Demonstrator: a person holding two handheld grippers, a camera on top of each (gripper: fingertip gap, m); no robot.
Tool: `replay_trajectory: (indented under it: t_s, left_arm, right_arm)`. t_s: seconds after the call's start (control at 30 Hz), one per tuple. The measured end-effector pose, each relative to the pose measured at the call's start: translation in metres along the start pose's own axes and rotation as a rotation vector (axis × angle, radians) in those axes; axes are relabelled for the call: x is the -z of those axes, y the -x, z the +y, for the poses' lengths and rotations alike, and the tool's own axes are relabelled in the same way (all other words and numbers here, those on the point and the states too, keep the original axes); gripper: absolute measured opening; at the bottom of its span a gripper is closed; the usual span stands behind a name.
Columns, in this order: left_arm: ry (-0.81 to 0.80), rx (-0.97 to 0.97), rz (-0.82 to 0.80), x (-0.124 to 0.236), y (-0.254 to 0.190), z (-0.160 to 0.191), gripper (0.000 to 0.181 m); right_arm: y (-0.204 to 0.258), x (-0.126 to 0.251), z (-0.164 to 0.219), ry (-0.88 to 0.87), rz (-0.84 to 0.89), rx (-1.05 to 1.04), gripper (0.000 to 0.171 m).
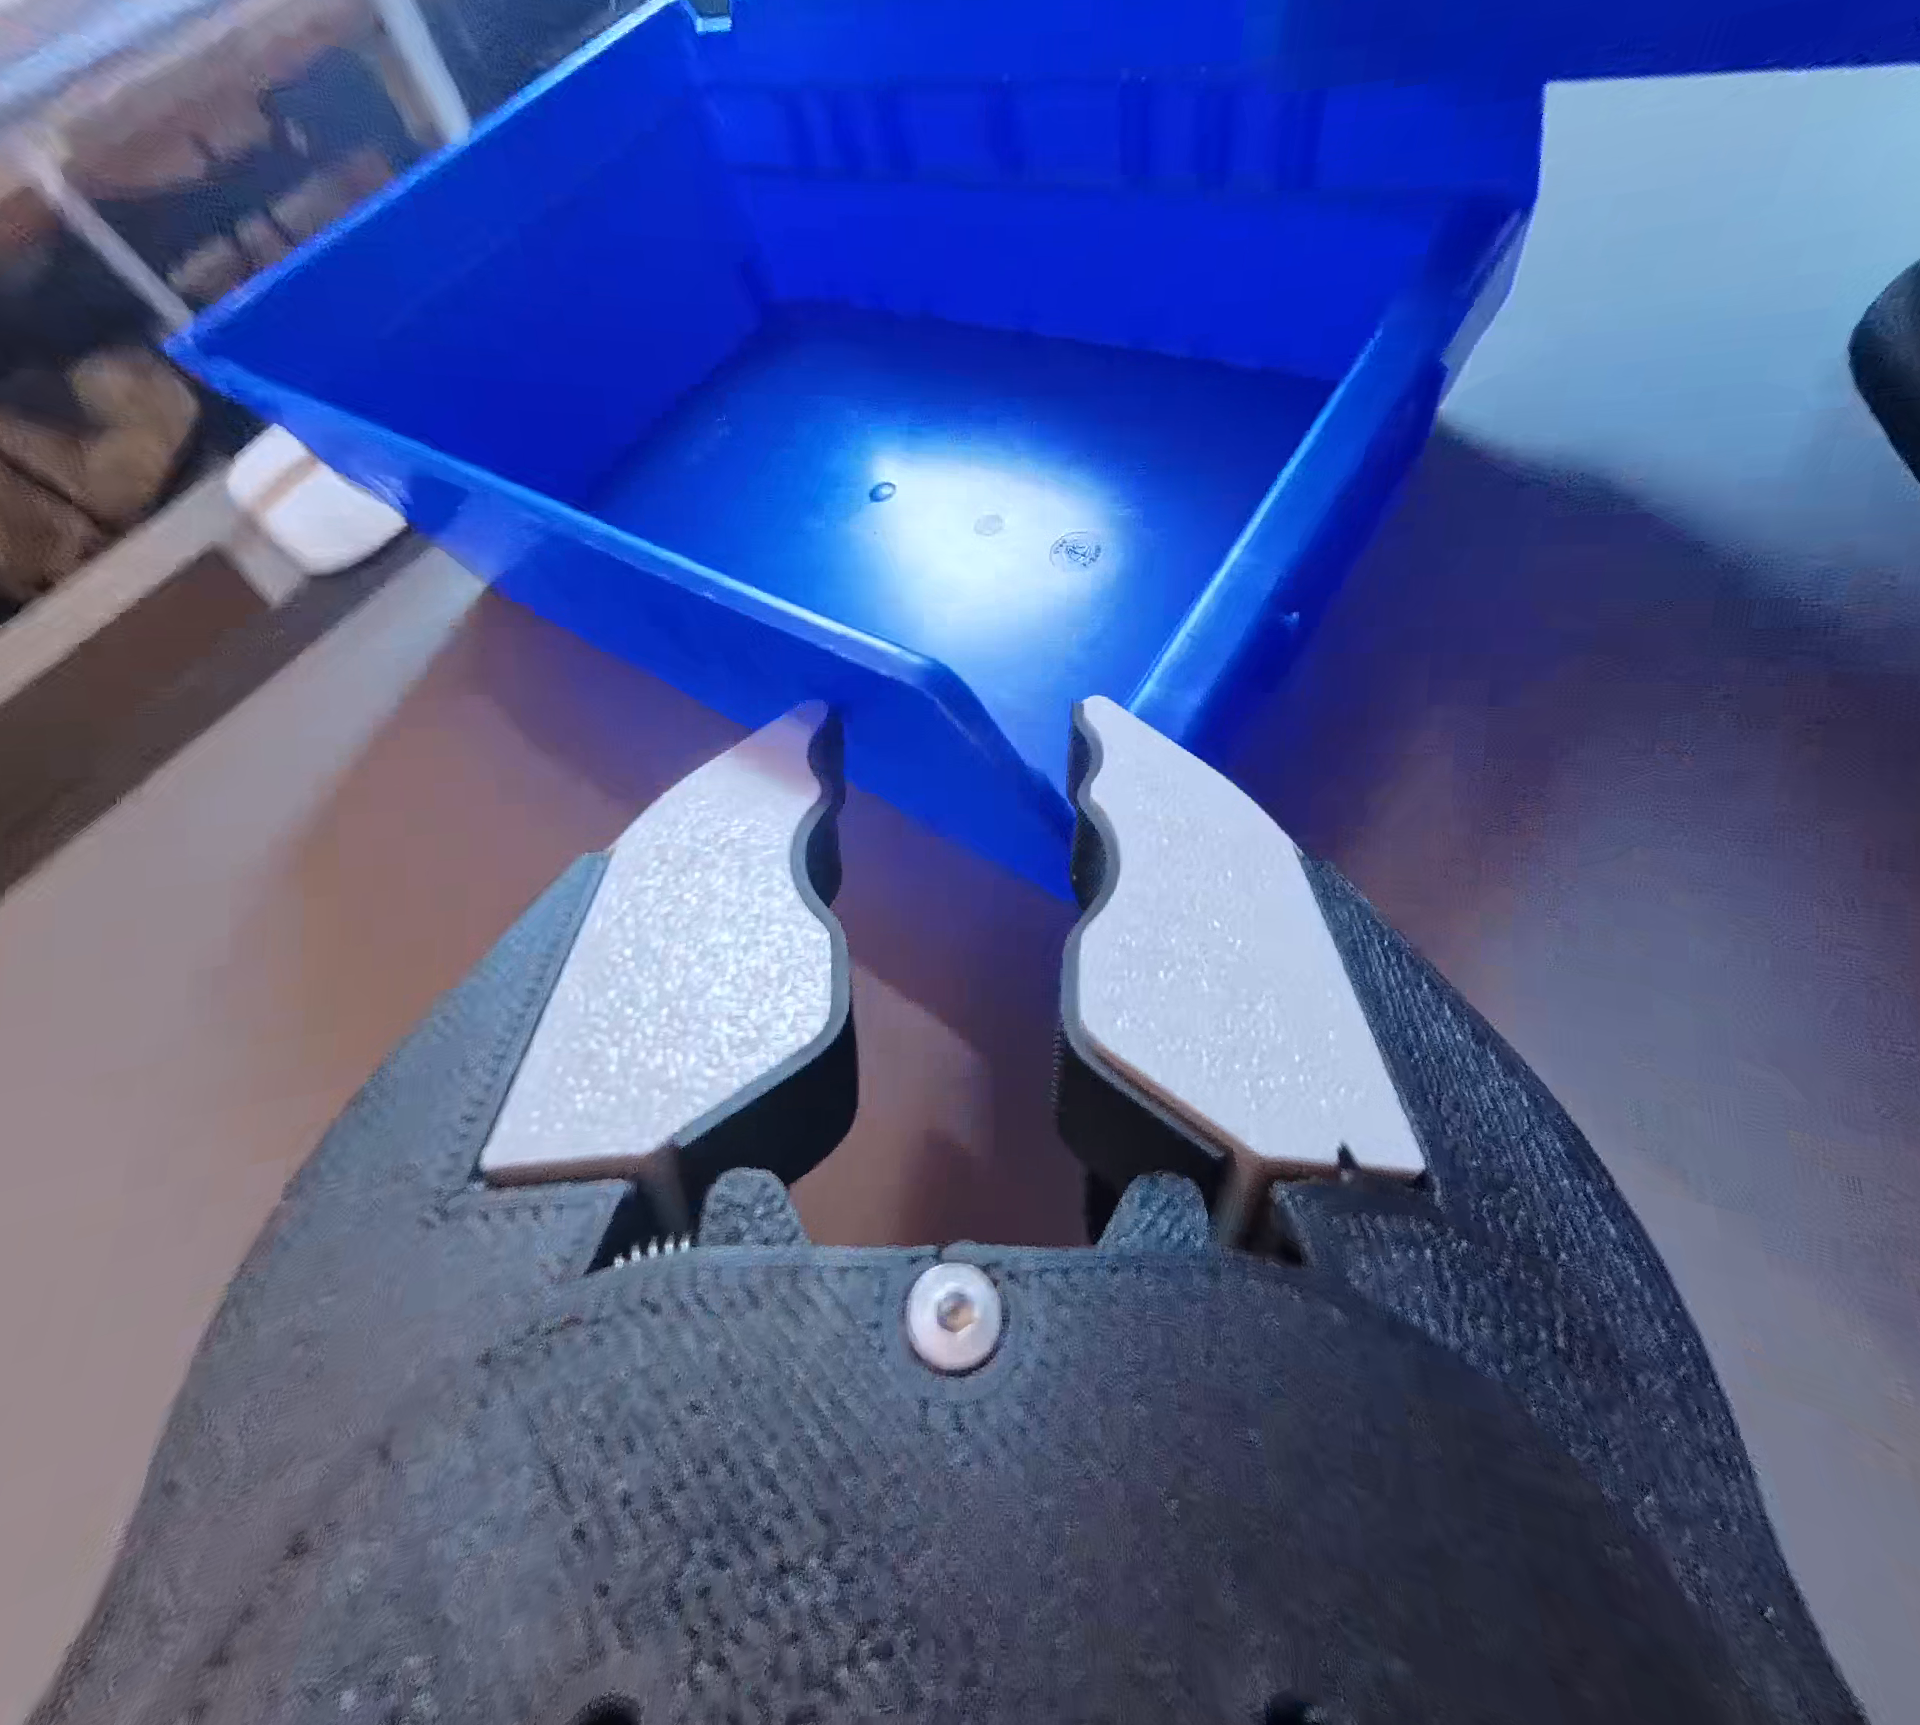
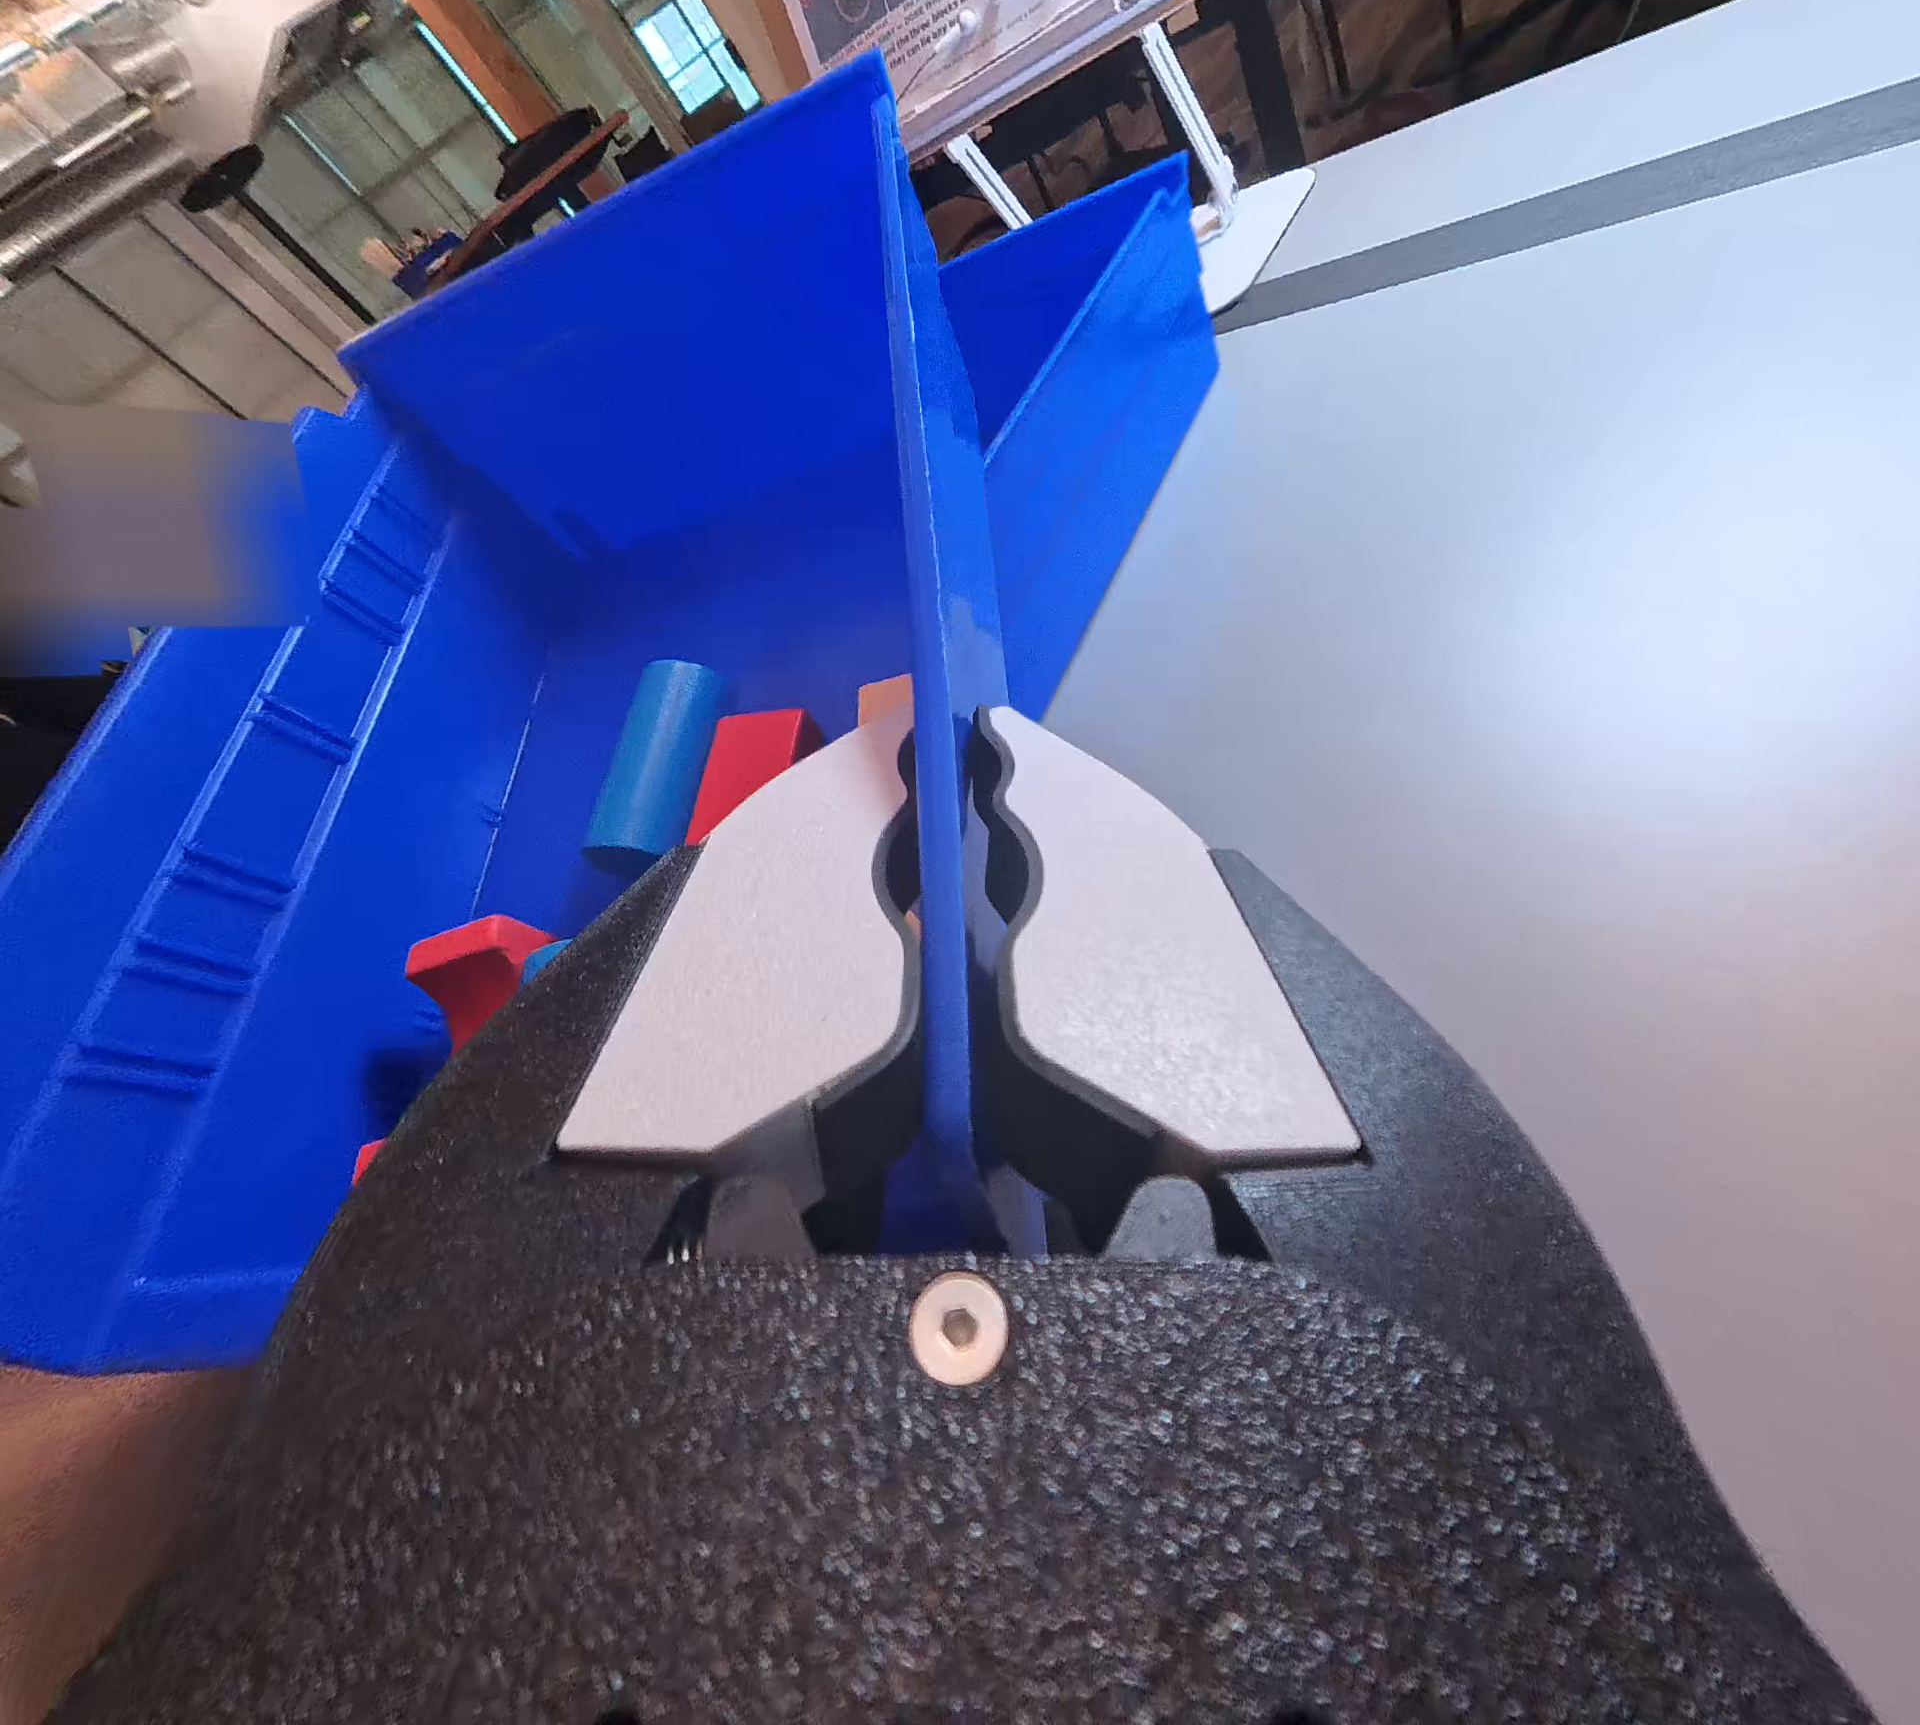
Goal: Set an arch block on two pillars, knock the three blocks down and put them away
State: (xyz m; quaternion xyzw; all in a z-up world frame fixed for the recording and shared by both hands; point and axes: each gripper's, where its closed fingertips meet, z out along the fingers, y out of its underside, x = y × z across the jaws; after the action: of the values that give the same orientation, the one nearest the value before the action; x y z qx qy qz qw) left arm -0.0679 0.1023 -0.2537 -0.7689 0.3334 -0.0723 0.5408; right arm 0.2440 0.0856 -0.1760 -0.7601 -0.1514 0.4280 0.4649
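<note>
While the left gripper (image 1: 948, 802) hangs with jaws apart and nothing between them, an empty blue plastic bin (image 1: 499, 345) sits just ahead of its tips. Seen from the right wrist, the right gripper (image 2: 943, 828) pinches a second blue bin's wall (image 2: 925, 532); red (image 2: 753, 756) and blue wooden blocks (image 2: 655, 766) lie inside, left of its fingers.
</note>
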Motion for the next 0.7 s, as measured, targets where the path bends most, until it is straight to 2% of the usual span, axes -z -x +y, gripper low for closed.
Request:
replay_trajectory:
  t_s: [0.1, 0.17, 0.23, 0.33, 0.43, 0.53, 0.6, 0.63, 0.7]
  left_arm:
    - [-0.019, -0.080, 0.076, -0.019, -0.012, -0.014, 0.042]
    - [0.001, 0.023, 0.240, -0.017, -0.024, -0.014, 0.037]
    - [-0.055, 0.155, 0.356, -0.005, -0.027, -0.019, 0.025]
    - [-0.165, 0.273, 0.343, 0.020, -0.013, -0.041, 0.035]
    - [-0.301, 0.238, 0.272, 0.054, -0.011, -0.076, 0.044]
    - [-0.443, 0.033, 0.160, 0.094, -0.025, -0.113, 0.046]
    - [-0.472, -0.137, 0.111, 0.115, -0.043, -0.126, 0.045]
    - [-0.457, -0.162, 0.140, 0.122, -0.055, -0.130, 0.044]
    - [-0.423, -0.090, 0.223, 0.136, -0.073, -0.136, 0.041]
  right_arm:
    - [-0.001, 0.000, -0.004, -0.028, 0.008, -0.020, 0.006]
    - [-0.002, -0.002, -0.005, -0.050, -0.002, -0.034, 0.006]
    - [0.000, -0.006, -0.006, -0.061, -0.005, -0.040, 0.006]
    - [0.007, -0.017, -0.009, -0.066, -0.002, -0.022, 0.006]
    - [0.020, -0.034, -0.015, -0.051, 0.008, 0.019, 0.006]
    - [0.035, -0.057, -0.023, -0.025, -0.003, 0.069, 0.006]
    - [0.043, -0.074, -0.030, -0.002, -0.014, 0.092, 0.006]
    - [0.047, -0.082, -0.034, 0.004, -0.015, 0.103, 0.006]
    - [0.054, -0.096, -0.044, 0.004, -0.008, 0.128, 0.006]
